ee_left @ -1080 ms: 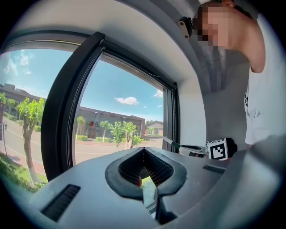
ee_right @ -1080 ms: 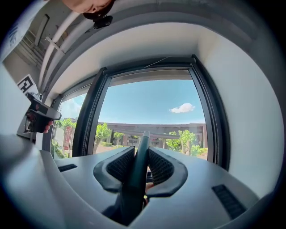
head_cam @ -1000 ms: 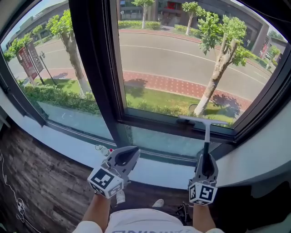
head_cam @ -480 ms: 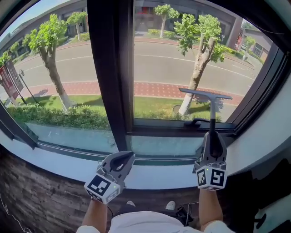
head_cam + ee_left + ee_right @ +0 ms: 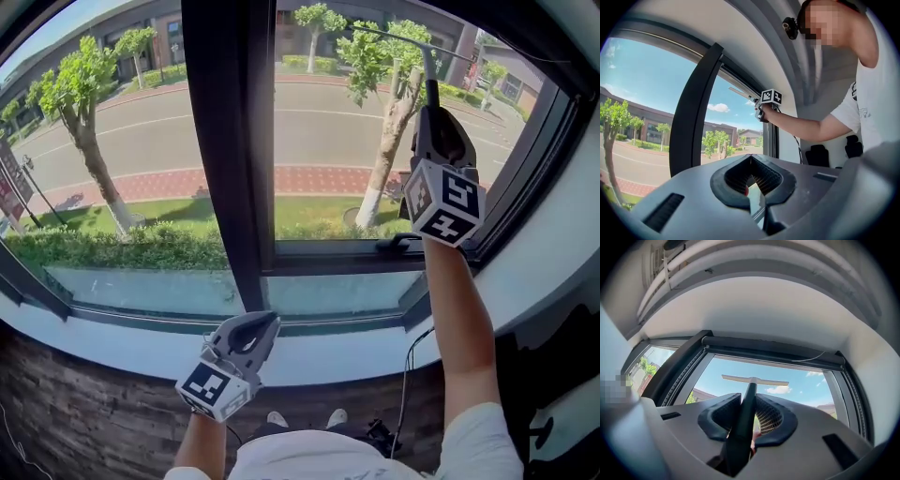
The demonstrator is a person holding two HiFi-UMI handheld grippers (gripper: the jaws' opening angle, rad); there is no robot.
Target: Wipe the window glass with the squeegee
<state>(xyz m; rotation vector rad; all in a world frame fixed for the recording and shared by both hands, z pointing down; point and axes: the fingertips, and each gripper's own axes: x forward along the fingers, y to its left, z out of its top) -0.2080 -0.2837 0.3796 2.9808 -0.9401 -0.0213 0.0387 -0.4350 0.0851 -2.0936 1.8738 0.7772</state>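
The squeegee (image 5: 424,58) has a dark handle and a thin pale blade, and it is lifted high against the right window pane (image 5: 328,141). My right gripper (image 5: 432,111) is shut on its handle, arm stretched upward. The right gripper view has the handle (image 5: 745,416) clamped between the jaws of my right gripper (image 5: 749,417), with the blade (image 5: 754,380) lying crosswise near the top of the glass. My left gripper (image 5: 251,339) hangs low in front of the sill, shut and empty. In the left gripper view my left gripper (image 5: 753,186) points at the raised right gripper (image 5: 764,107).
A wide dark mullion (image 5: 225,141) separates the right pane from the left pane (image 5: 103,150). A black window handle (image 5: 398,246) sits on the lower frame under my right arm. The white sill (image 5: 319,361) runs below, above the dark wood floor (image 5: 75,412).
My right gripper has carried the squeegee from the bottom of the right pane up to its top. The left gripper has stayed low by the sill.
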